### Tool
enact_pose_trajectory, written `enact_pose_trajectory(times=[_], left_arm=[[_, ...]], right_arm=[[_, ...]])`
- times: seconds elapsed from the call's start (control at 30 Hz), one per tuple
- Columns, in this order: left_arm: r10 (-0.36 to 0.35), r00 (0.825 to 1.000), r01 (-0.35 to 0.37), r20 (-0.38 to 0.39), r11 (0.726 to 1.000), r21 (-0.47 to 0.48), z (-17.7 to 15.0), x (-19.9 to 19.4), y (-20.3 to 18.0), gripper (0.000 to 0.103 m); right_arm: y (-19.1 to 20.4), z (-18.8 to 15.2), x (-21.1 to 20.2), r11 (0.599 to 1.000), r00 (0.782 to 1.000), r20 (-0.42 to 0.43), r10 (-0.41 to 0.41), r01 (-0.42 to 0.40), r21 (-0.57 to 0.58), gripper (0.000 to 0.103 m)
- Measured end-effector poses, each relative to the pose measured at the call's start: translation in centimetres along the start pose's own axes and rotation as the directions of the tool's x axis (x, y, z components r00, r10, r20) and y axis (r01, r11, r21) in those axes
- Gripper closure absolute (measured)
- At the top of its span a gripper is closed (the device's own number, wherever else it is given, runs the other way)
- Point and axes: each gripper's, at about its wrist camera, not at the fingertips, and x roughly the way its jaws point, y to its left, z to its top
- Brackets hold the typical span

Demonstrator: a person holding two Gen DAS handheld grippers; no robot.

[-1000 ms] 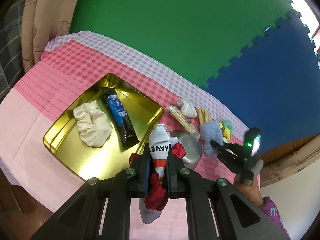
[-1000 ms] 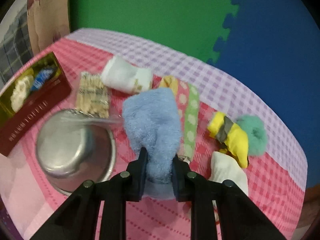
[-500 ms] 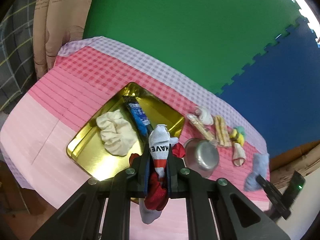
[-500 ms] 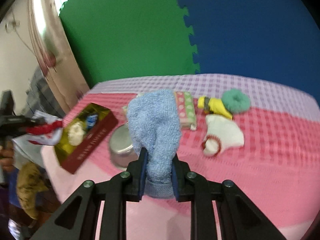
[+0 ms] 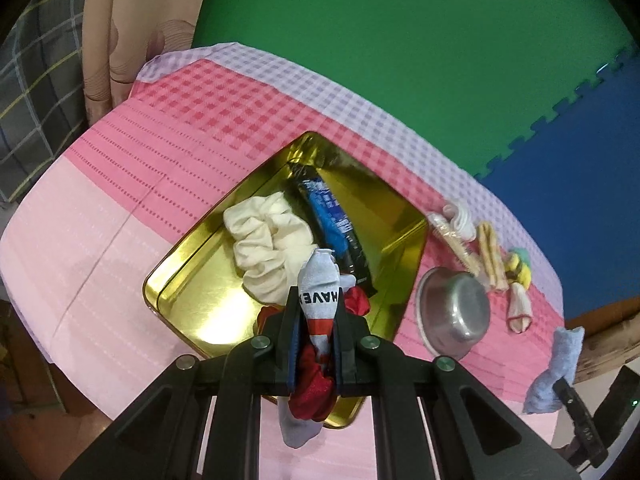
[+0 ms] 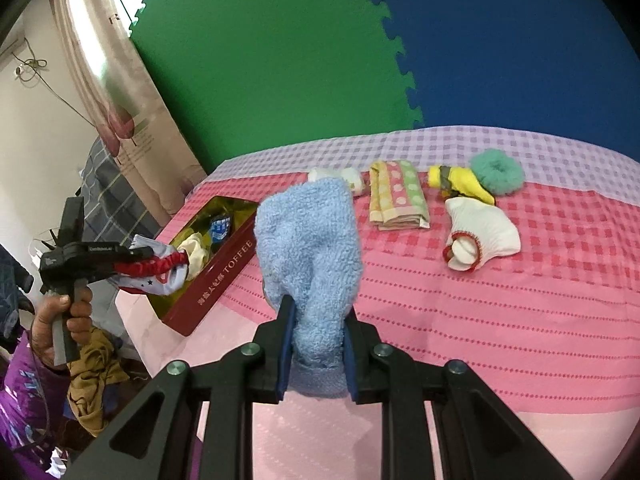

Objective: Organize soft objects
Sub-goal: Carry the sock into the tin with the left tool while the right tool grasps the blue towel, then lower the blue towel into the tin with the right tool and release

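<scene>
- Far left: my left tongs [image 5: 315,344] are pinching a sock [image 5: 318,300] with a red scrunchie [image 5: 312,392] bunched in the same grip. Bundle hangs over the near corner of the tin [image 5: 192,276], not yet inside.
- Tin: open, gold inside, sits on the pink surface [image 5: 80,248]. A cream scrunchie [image 5: 264,248] and a blue packet [image 5: 332,228] already lie in it.
- Sock bundle: light, limp, drapes both sides of the jaws. Held mid-length, which looks right; a grip near an end would likely let the scrunchie slide out.
- Right of tin: steel bowl [image 5: 456,316], upturned, just beside the tin.
- My right tongs [image 6: 316,350] are pinching a blue towel [image 6: 308,248] near its bottom edge, held up off the surface. It's fluffy, compresses a lot, and the top flops forward. Low slip risk.
- Farther right on the surface: dotted cloth [image 6: 398,194], yellow roll [image 6: 460,182], green scrunchie [image 6: 496,171], white sock [image 6: 480,238] with a red cuff. All soft, all untouched, well apart from the tin.
- Judgement: sock bundle goes in the tin first, towel after. The towel is bulky, so tin space looks tight.
</scene>
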Motion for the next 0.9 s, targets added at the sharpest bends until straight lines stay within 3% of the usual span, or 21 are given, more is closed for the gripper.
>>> enact_pose_trajectory(times=[0.1,0.2,0.27,0.33,0.37,0.53,0.7,0.9], left_arm=[[0.021,1.000,-0.021,0.002,1.000,-0.005,-0.2,0.4,0.6,0.093],[0.048,0.999,-0.048,0.015,0.999,-0.004,-0.3,0.6,1.2,0.084],[0.060,0.998,-0.061,0.033,0.998,0.016,-0.2,0.7,1.4,0.067],[0.085,0.994,-0.087,0.062,0.995,0.039,-0.1,0.4,1.3,0.035],[0.096,0.991,-0.101,0.093,0.993,0.055,-0.1,0.1,1.1,0.032],[0.173,0.961,-0.193,0.215,0.978,0.077,-0.2,-2.2,0.4,0.019],[0.183,0.942,-0.206,0.282,0.977,0.051,-2.2,-5.4,-0.7,0.015],[0.318,0.885,-0.363,0.339,0.929,0.076,-6.8,-7.0,-2.3,0.006]], right_arm=[[0.1,-0.1,0.3,1.000,1.000,-0.008,0.007,-0.007,0.007,0.082],[0.3,0.0,0.4,1.000,1.000,-0.010,0.014,-0.014,0.004,0.082],[0.6,0.0,0.4,1.000,1.000,-0.010,0.014,-0.014,-0.005,0.082],[1.0,0.1,0.5,1.000,1.000,-0.013,0.019,-0.020,-0.016,0.082],[1.2,0.2,0.6,1.000,1.000,-0.014,0.022,-0.022,-0.021,0.082],[2.5,0.5,1.0,0.998,0.999,-0.024,0.043,-0.044,-0.037,0.082],[5.2,2.4,2.0,0.992,0.995,-0.027,0.100,-0.102,-0.073,0.082],[9.5,5.9,6.6,0.975,0.978,-0.079,0.195,-0.202,-0.093,0.082]])
